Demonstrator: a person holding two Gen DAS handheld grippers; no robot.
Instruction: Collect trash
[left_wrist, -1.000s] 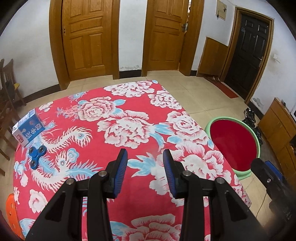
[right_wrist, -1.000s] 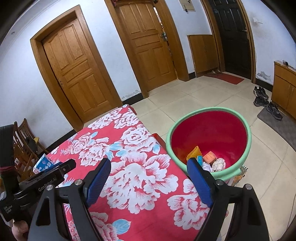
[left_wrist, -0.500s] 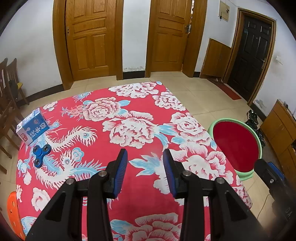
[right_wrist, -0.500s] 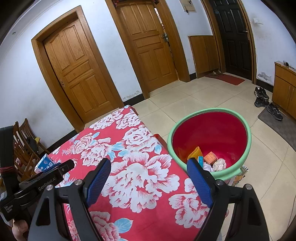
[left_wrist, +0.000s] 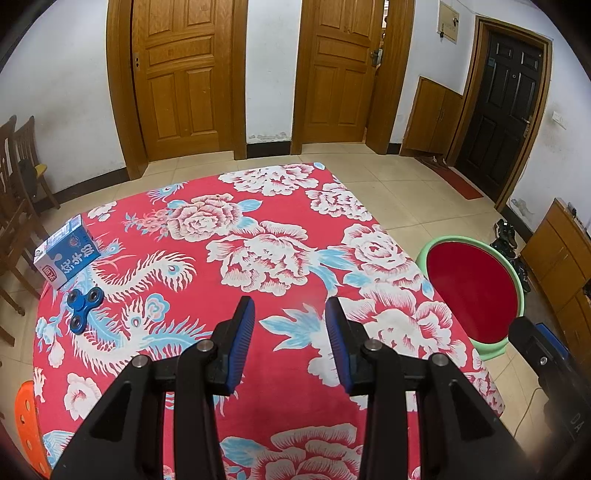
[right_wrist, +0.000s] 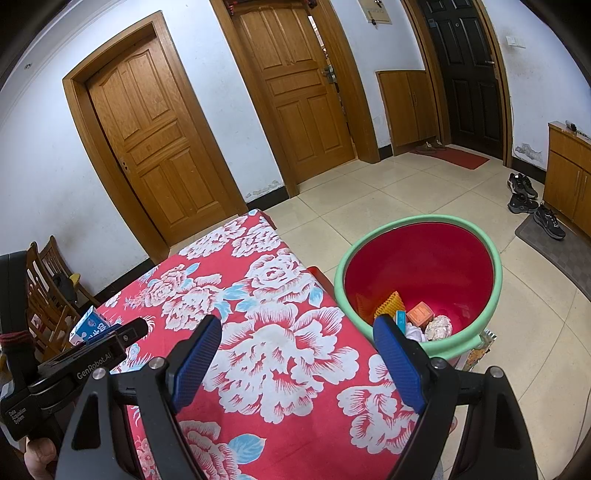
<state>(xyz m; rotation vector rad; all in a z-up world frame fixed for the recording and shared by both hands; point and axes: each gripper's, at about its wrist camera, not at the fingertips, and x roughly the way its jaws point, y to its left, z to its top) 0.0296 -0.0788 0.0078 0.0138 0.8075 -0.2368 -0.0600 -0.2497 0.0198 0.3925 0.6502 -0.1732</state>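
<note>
A blue and white carton (left_wrist: 66, 254) lies at the table's far left edge, with a blue fidget spinner (left_wrist: 83, 304) just in front of it. The carton also shows in the right wrist view (right_wrist: 88, 325). A green-rimmed red bin (right_wrist: 421, 273) stands on the floor right of the table and holds several pieces of trash (right_wrist: 419, 317); it also shows in the left wrist view (left_wrist: 476, 288). My left gripper (left_wrist: 291, 328) is open and empty above the table's near middle. My right gripper (right_wrist: 295, 350) is wide open and empty over the table's right edge, beside the bin.
The table wears a red floral cloth (left_wrist: 258, 258). Wooden chairs (left_wrist: 18, 184) stand at the left. An orange stool (left_wrist: 27, 424) is by the near-left corner. Shoes (right_wrist: 532, 203) and a wooden cabinet (right_wrist: 569, 177) are at the right wall. Doors line the back wall.
The left gripper has tilted and drawn back slightly, so the table sits lower in its view. The right gripper has barely moved. Both stay open and empty.
</note>
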